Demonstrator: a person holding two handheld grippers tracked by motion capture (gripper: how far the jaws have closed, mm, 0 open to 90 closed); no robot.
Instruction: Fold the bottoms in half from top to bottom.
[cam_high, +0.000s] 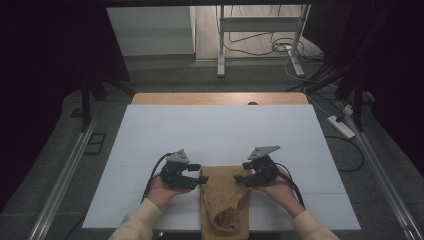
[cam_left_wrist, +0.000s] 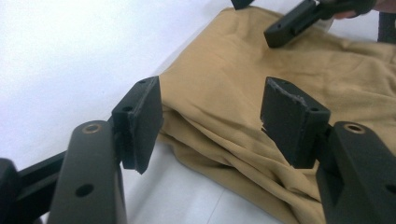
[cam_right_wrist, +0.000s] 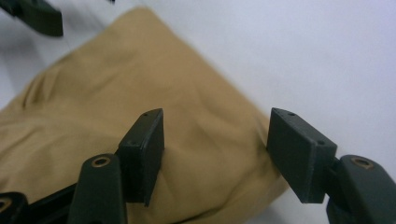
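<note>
A: Where was the crumpled tan fabric cloth (cam_high: 224, 200)?

B: On the white table sheet (cam_high: 220, 130), near edge, btwn my tongs. Left gripper (cam_high: 199, 178) sat at its left corner, right gripper (cam_high: 240, 179) at its right corner.

A: Jaws?

B: Both wide apart, gripping nothing. Cloth edge lay btwn each pair, pads off it.

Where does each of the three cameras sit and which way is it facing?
High view: above the person's side, facing forward and down on the white table; forearms, hands, left gripper, right gripper.
Left gripper view: rides the left gripper, facing the crumpled tan cloth; own open jaws.
Right gripper view: rides the right gripper, facing the cloth's corner; own open jaws.
Shared: all show the cloth.
</note>
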